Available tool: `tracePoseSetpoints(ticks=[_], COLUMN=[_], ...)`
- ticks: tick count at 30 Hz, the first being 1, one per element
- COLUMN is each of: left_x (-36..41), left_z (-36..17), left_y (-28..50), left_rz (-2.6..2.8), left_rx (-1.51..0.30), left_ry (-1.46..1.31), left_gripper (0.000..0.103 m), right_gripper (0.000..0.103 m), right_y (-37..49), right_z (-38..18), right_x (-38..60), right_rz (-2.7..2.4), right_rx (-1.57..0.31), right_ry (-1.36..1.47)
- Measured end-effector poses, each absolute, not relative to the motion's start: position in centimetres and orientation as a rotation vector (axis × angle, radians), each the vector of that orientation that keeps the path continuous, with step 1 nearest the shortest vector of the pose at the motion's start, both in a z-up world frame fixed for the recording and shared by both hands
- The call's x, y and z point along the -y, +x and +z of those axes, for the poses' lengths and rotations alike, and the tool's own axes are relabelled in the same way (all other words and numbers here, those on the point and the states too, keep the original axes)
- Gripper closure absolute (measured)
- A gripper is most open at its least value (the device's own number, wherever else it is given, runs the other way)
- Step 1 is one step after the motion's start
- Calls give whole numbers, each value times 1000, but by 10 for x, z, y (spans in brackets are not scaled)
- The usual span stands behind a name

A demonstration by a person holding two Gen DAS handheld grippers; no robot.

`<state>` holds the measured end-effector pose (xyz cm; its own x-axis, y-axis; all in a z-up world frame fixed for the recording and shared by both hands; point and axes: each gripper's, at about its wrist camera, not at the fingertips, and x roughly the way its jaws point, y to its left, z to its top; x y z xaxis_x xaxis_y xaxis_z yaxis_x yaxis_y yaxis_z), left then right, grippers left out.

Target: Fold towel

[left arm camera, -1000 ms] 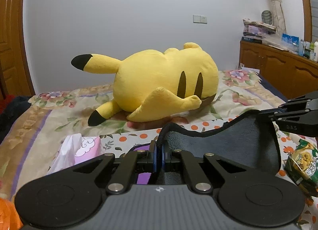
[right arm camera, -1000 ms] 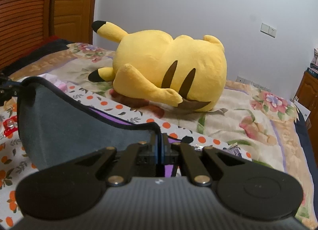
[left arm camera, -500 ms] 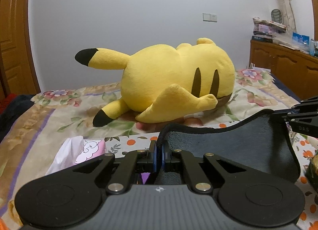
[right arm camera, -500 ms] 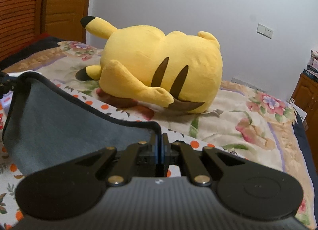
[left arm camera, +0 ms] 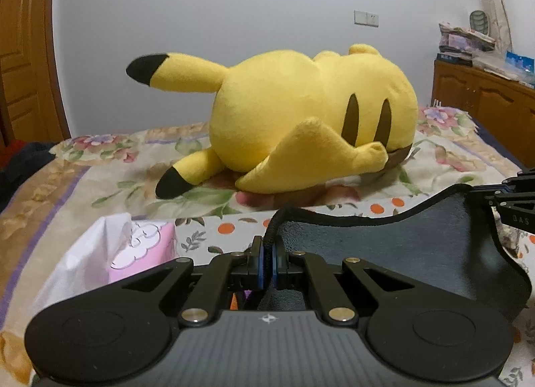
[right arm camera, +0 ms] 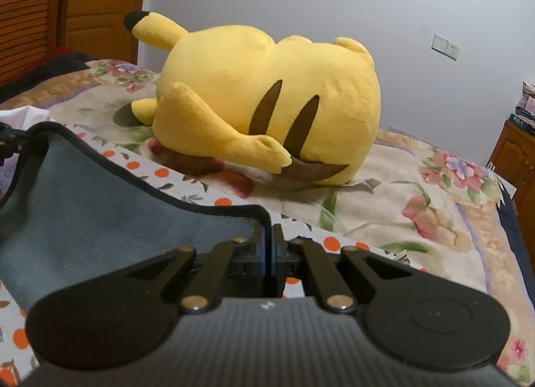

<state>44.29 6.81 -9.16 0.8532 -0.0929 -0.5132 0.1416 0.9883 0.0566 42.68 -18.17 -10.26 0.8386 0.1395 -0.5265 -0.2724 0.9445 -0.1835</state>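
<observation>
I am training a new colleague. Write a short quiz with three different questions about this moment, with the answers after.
1. True or false: both tools are shut on the grey towel.
2. Multiple choice: what lies on the bed beyond the towel? A) a yellow plush toy B) a pillow C) a laptop.
3. Fill in: in the left wrist view, the pink tissue pack is to the ___ of the left tool.

Key: 1 true, also the right tool; 2 A; 3 left.

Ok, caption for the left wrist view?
Left gripper shut on the grey towel, right gripper pinching its far corner, yellow plush on the bed behind.
</observation>
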Motion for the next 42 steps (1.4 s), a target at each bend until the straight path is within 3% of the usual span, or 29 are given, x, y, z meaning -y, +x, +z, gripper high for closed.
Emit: tracePoseSetpoints(ticks=[36, 39, 40, 42], left_x=[-68, -69, -69, -69], left_z=[-128, -130, -129, -127], left_y=[485, 484, 483, 481], left_rz=[-74, -73, -72, -72], left_rx=[-618, -630, -632, -633], left_ry=[136, 140, 141, 137], left_gripper=[94, 82, 77, 64], right_gripper=[98, 70, 53, 50], right_y=[455, 452, 451, 450], right_z=[-135, -136, -134, -129], right_x=[175, 175, 176, 176], right_rz=[131, 117, 115, 116], right_rx=[-587, -588, -585, -580], right_ry=[-268, -272, -270, -254])
